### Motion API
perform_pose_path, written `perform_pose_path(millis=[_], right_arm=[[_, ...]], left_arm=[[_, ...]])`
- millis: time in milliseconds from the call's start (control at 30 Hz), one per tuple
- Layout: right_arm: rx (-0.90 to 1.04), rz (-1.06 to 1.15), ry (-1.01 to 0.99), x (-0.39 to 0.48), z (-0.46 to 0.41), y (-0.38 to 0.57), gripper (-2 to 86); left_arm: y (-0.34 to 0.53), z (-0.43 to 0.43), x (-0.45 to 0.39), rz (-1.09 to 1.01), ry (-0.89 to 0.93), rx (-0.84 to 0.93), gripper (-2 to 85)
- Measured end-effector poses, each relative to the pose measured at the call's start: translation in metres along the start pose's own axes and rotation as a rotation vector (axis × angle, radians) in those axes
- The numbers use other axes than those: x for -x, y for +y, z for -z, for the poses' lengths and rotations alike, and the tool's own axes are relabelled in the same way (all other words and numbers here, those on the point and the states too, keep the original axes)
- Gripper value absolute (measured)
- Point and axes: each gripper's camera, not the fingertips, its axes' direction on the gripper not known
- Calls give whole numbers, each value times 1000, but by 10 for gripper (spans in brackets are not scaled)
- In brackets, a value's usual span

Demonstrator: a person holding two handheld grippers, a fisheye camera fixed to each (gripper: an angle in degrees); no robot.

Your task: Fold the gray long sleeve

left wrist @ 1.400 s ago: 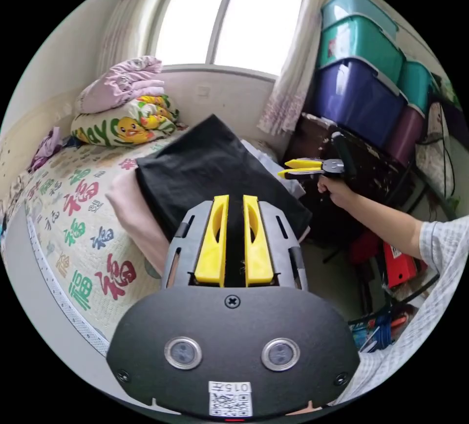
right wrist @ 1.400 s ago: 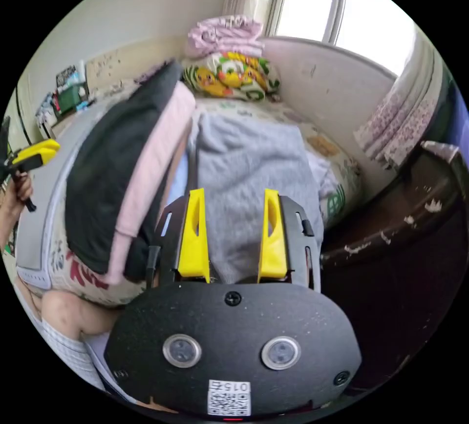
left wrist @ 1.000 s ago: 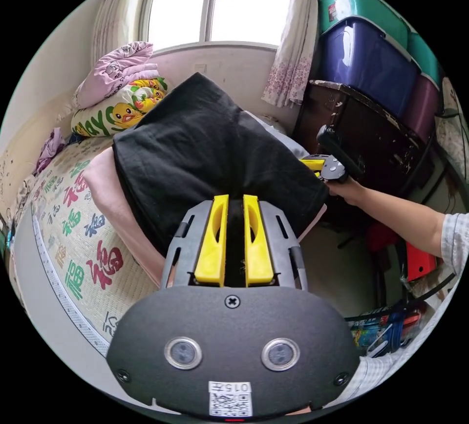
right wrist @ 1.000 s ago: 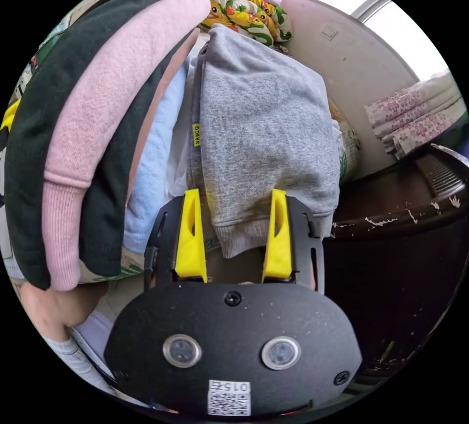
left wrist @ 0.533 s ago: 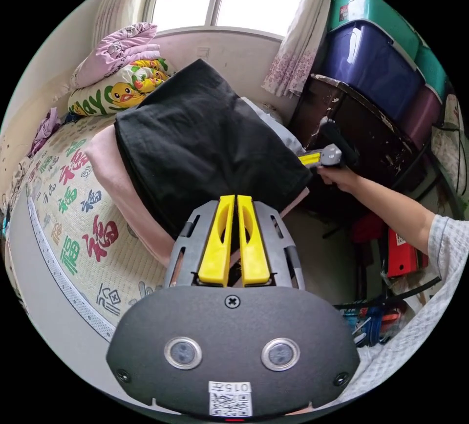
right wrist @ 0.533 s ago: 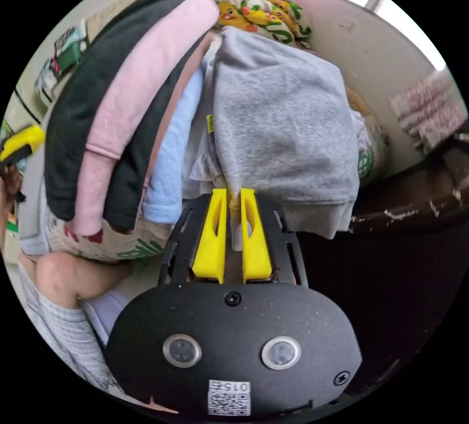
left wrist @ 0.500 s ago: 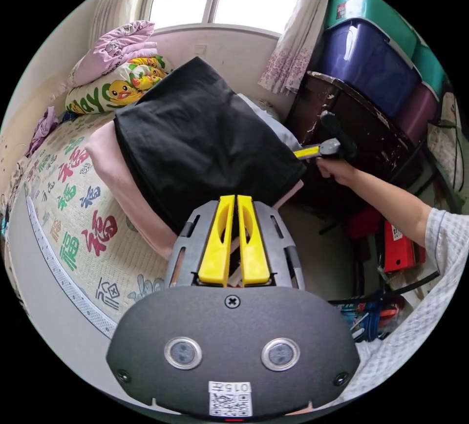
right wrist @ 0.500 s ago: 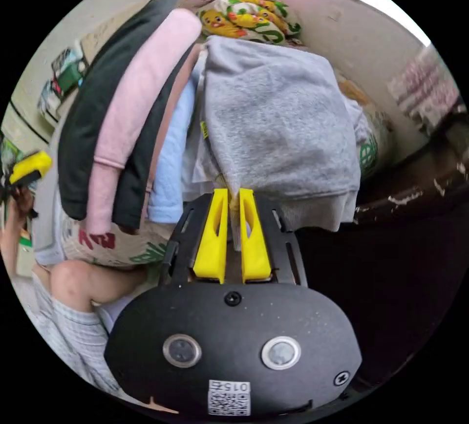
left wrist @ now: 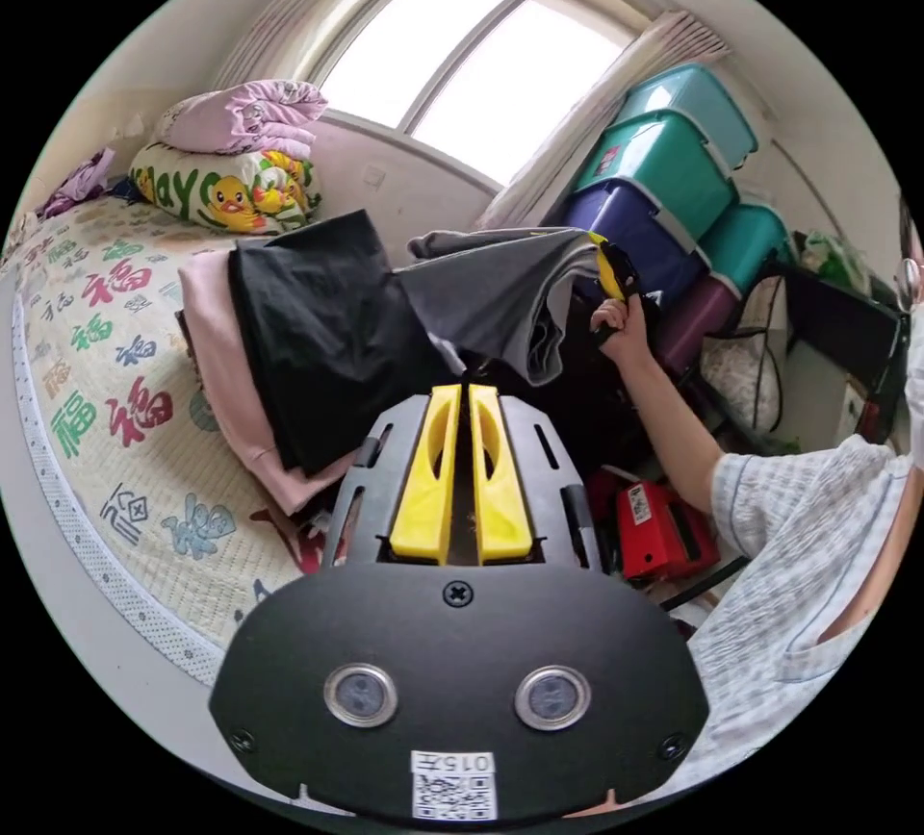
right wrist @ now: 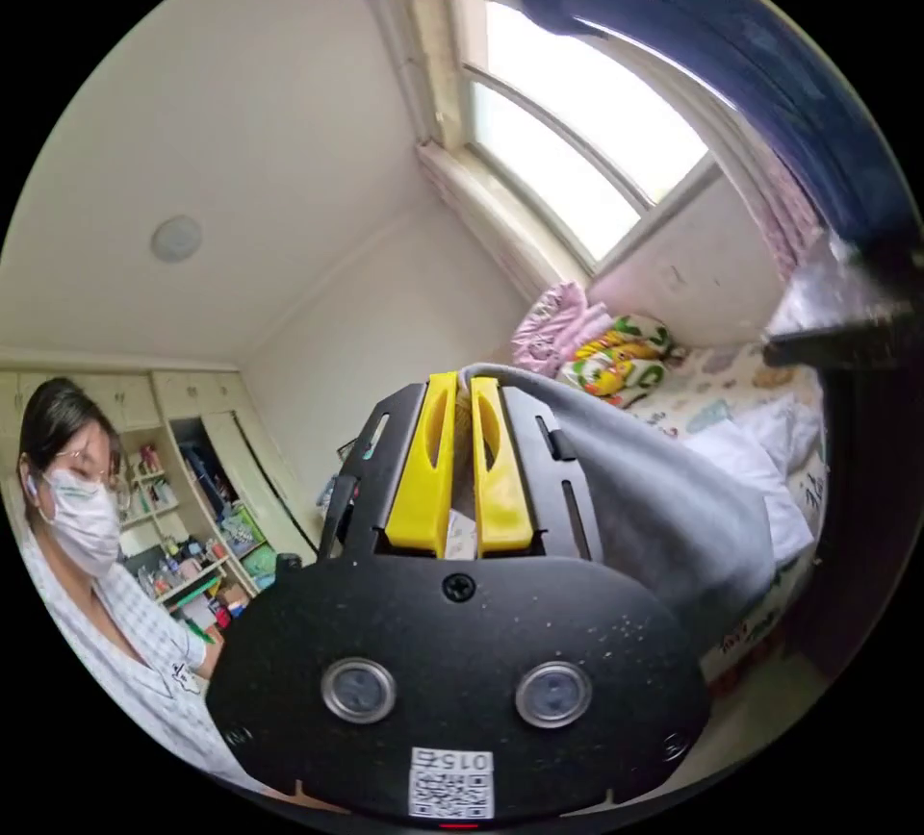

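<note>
Lifted off the bed since half a second ago: gray long sleeve (left wrist: 500,296), now hanging in the air beside the stack, its top edge pinched in the right gripper (left wrist: 606,272) up near the storage bins (left wrist: 664,190). Held by a hand (left wrist: 621,335) on the handle, with that arm stretched out across the gap beside the bed. Seen from the right gripper view, right gripper (right wrist: 460,465) with jaws drawn narrow on a fold of the gray long sleeve (right wrist: 654,508), cloth draping away toward the mattress edge. Left gripper (left wrist: 460,469) with jaws nearly together, nothing visibly between them; hovering short of the bed's near edge, apart from the garment. Still on the bed mat (left wrist: 106,344): black folded garment (left wrist: 318,335) over a pink folded garment (left wrist: 226,344), their near edges overhanging the bed's side. Lower hem of the gray cloth loose, hanging free just beside the black garment's corner. Pillow with ducks (left wrist: 226,190) at the far end under the window (left wrist: 472,75). Open stretch of patterned mat on the side of the stack away from the bins. Red box (left wrist: 659,527) on the cluttered floor below the outstretched arm.
</note>
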Motion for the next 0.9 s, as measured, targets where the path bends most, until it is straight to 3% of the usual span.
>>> perform_pose_path(millis=[67, 267, 367, 600, 733, 900], right_arm=[[27, 108, -91, 61, 26, -13, 14], [152, 145, -305, 190, 77, 11, 25], [247, 230, -432, 246, 82, 46, 30], [315, 139, -671, 285, 13, 115, 33], [407, 192, -739, 329, -39, 166, 38], [667, 66, -829, 322, -96, 275, 37]], left_arm=[[-5, 19, -13, -32, 141, -37, 57], [1, 82, -62, -90, 615, -255, 122], [18, 129, -74, -121, 699, -333, 131], [89, 293, -40, -160, 378, -458, 61], [151, 413, -35, -189, -14, -520, 55], [272, 488, 4, 45, -221, -541, 55]])
